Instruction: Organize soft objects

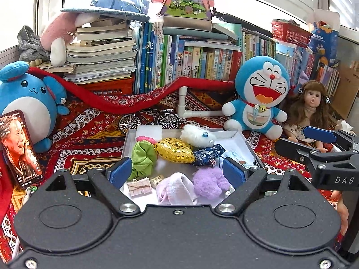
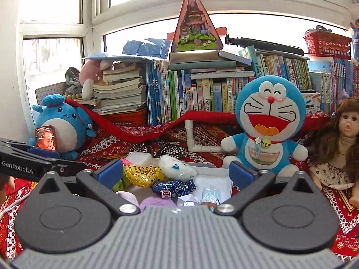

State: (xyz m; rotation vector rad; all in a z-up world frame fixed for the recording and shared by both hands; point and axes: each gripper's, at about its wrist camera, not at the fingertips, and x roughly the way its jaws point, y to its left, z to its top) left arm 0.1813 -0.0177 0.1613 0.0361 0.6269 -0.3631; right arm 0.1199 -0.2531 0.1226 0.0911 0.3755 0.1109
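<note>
A shallow white box (image 1: 246, 141) on the patterned cloth holds soft things: a green scrunchie (image 1: 142, 157), a gold sequin scrunchie (image 1: 174, 150), a white fluffy toy (image 1: 197, 135), a blue patterned pouch (image 1: 207, 154), a purple pompom (image 1: 209, 182) and a pale lilac sock (image 1: 175, 188). My left gripper (image 1: 177, 171) hovers open over the box's near end, its blue pads apart from everything. My right gripper (image 2: 176, 172) stands wide open above the same box (image 2: 224, 170), with nothing between its pads. It also shows at the right edge of the left wrist view (image 1: 307, 142).
A Doraemon plush (image 1: 261, 96) and a doll (image 1: 314, 105) sit behind the box at the right. A round blue plush (image 1: 24, 103) and a lit phone (image 1: 19, 148) stand at the left. A miniature bicycle (image 1: 149, 118), a white pipe (image 1: 186, 105) and shelved books (image 1: 190, 60) lie behind.
</note>
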